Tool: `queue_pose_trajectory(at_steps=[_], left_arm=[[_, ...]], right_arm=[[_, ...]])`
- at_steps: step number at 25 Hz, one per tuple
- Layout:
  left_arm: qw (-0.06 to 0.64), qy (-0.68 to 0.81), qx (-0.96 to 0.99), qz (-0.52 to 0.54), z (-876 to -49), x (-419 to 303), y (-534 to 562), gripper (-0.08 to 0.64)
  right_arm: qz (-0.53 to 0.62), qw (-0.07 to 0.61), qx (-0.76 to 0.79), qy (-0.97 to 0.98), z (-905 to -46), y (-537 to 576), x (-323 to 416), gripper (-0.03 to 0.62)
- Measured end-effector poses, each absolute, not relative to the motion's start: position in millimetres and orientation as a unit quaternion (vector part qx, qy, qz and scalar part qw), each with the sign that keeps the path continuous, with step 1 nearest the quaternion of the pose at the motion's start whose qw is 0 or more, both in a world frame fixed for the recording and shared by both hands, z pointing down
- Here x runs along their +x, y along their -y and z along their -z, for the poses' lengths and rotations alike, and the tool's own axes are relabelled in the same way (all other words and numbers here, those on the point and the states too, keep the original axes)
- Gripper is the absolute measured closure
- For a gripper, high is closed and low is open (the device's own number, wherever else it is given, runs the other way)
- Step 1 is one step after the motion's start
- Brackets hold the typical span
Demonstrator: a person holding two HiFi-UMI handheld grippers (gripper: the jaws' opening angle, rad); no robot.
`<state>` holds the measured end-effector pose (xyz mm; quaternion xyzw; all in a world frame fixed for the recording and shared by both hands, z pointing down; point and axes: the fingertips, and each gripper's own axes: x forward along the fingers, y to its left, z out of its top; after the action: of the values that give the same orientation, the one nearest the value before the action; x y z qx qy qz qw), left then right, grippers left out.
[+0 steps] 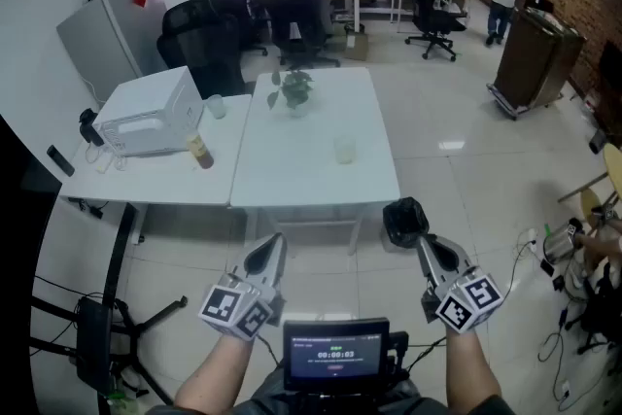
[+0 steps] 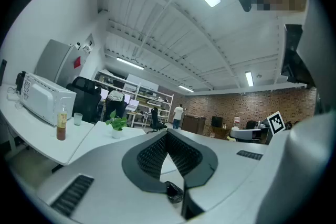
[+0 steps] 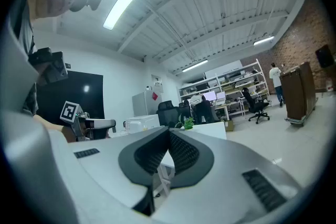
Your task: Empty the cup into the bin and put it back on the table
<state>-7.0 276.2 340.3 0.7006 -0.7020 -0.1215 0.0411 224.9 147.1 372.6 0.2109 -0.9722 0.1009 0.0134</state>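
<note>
Clear plastic cup [image 1: 344, 150] stands on the white table [image 1: 282, 175], toward its 4 o'clock side. At 6 o'clock off the table, the left gripper [image 1: 270, 246] and right gripper [image 1: 425, 243] both have their jaws pressed together, holding nothing.

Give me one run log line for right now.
stage: before pickup | left gripper: shut, empty | right gripper: shut, empty | cup: on white table, untouched

White microwave [image 1: 151, 120], brown bottle [image 1: 200, 152] beside it, potted plant [image 1: 292, 90], black office chairs [image 1: 209, 39] behind
</note>
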Motion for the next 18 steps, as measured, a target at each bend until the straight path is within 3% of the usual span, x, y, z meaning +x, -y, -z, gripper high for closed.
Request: queue_pose_trajectory(at_steps=[18], left_arm=[[0.041, 0.712, 0.690, 0.122, -334, -3, -216, 0.560]], right_arm=[[-0.098, 0.016, 0.118, 0.988, -363, -93, 185, 0.589]])
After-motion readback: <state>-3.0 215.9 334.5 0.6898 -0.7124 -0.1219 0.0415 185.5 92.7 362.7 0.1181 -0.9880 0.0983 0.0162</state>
